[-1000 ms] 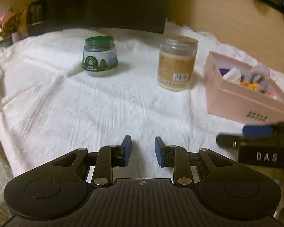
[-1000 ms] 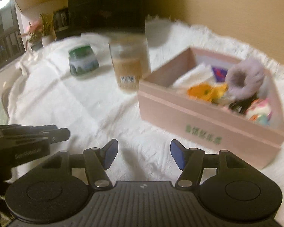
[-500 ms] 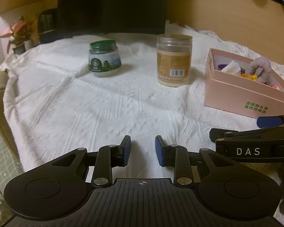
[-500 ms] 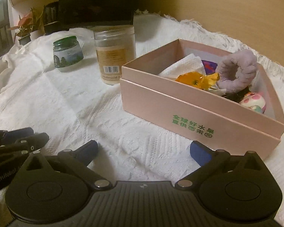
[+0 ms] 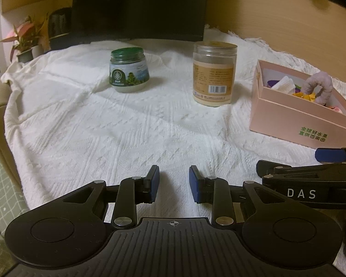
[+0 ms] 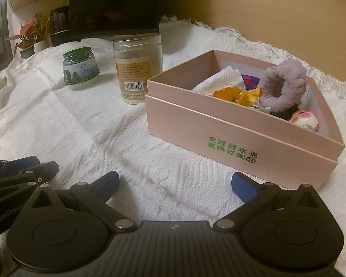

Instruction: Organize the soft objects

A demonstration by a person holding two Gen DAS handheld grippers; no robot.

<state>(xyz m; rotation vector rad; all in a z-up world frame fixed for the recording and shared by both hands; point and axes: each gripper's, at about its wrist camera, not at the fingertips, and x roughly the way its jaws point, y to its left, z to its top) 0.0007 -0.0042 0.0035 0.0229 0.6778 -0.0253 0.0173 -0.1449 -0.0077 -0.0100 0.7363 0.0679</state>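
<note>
The soft things lie together in the pink box (image 6: 240, 136), which sits on the white knitted cloth (image 6: 80, 127) at about two o'clock from the right gripper (image 6: 175, 183). Inside, a lilac plush ring (image 6: 282, 86) stands tilted against the far right wall, an orange cloth flower (image 6: 237, 94) lies just at its nine o'clock side, touching it, and a folded white tissue (image 6: 221, 80) rests behind the flower toward the box's far left corner. A pink squishy toy (image 6: 305, 120) sits low at the ring's five o'clock, with a dark object between them too hidden to name. The right gripper hangs low over bare cloth, just short of the box's near wall, its blue-padded jaws spread wide with nothing between them. At its nine o'clock the left gripper (image 5: 174, 183) shows side-on; from its own camera its jaws stand a narrow gap apart, holding nothing, over cloth. Beyond the box's left corner, near it but apart, stands a tall clear jar (image 6: 138, 70) with a tan label, and at that jar's nine o'clock a squat green-lidded jar (image 6: 79, 69). A dark monitor (image 5: 138, 9) stands at twelve o'clock behind both, and a potted plant (image 5: 23, 43) at ten o'clock.
</note>
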